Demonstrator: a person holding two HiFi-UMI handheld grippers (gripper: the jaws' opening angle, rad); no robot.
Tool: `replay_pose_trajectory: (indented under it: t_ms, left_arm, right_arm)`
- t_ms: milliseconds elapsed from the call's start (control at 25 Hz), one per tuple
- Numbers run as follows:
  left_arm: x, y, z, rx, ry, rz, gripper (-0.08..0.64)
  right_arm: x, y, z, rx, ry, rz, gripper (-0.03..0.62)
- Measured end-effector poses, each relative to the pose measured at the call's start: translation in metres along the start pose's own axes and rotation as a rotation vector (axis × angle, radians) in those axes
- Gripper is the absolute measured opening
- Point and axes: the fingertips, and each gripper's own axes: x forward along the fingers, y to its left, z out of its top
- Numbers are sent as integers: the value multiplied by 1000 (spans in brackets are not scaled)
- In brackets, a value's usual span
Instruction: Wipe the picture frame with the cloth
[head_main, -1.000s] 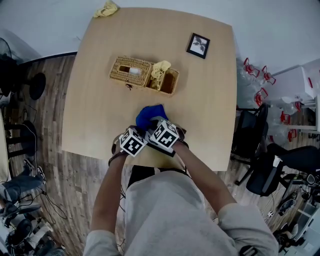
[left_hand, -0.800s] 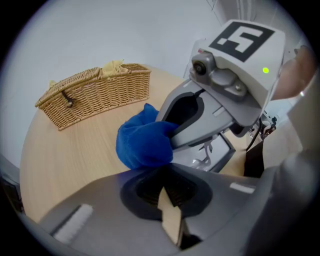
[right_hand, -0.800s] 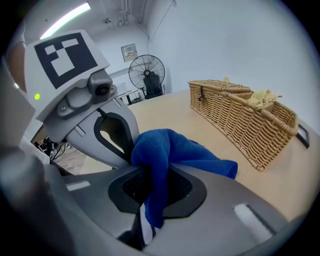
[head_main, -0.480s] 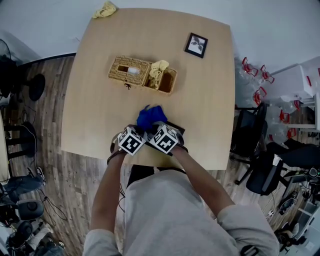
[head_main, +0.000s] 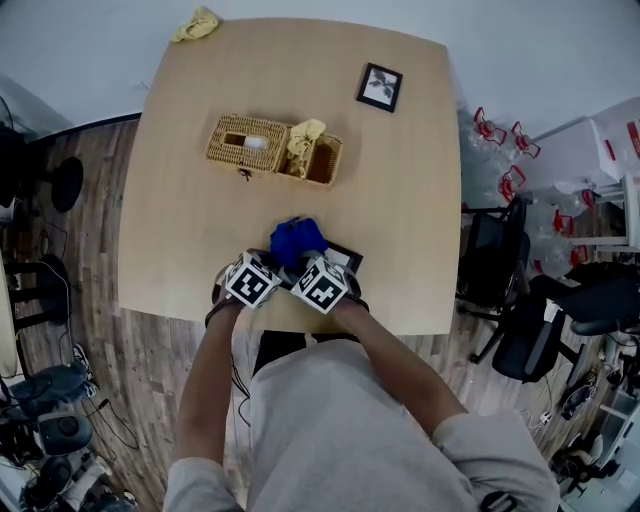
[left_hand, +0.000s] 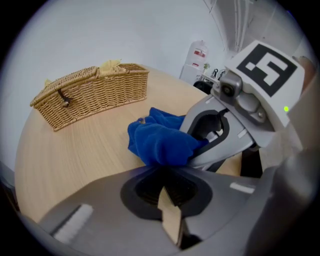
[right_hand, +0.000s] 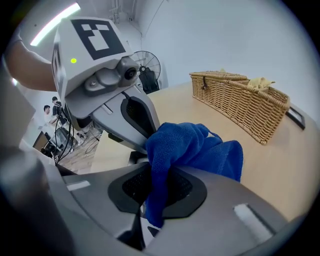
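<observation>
Head view: left gripper (head_main: 268, 264) and right gripper (head_main: 305, 264) sit together at the table's (head_main: 200, 120) near edge, with the blue cloth (head_main: 297, 240) between them. A picture frame (head_main: 380, 87) lies at the far right corner. Left gripper view: jaws clamp a tan strip (left_hand: 170, 222), perhaps a frame's edge. Right gripper view: cloth pinched. Wiping looks barely begun.

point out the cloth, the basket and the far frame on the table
cloth (right_hand: 195, 145), right gripper view, on the bunched blue fold above the jaws
basket (left_hand: 95, 97), left gripper view, on its wicker front wall
far frame (head_main: 379, 86), head view, on the middle of its picture
</observation>
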Motion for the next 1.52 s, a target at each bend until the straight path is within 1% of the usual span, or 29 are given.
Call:
replay_pose_trajectory:
  t_ms: [240, 480, 680, 920, 1080, 1240, 1400, 1520]
  left_arm:
    - [1, 0, -2, 6, -3, -31, 52]
    - [2, 3, -5, 76, 12, -93, 52]
    - [2, 5, -6, 107, -18, -119, 52]
    - [0, 3, -4, 116, -48, -117, 52]
    - [0, 2, -5, 123, -50, -100, 52]
    - [1, 2, -6, 132, -38, -88, 52]
    - [2, 4, -7, 154, -14, -82, 52]
    - [3, 5, -7, 164, -13, -77, 52]
  right_arm:
    - [-1, 6, -3, 12, 4, 9, 48]
    - [-2, 16, -9, 0, 22, 31, 48]
    - [0, 23, -7, 1, 48, 39, 48]
    - [2, 25, -7, 0, 31, 46, 47]
    - [-1, 25, -9, -29, 37, 54, 46]
    - [-5, 24, -16, -51, 46, 45, 46]
    - [-11, 23, -24, -45, 44, 40, 46]
    - [-16, 22, -32, -48, 43, 40, 46]
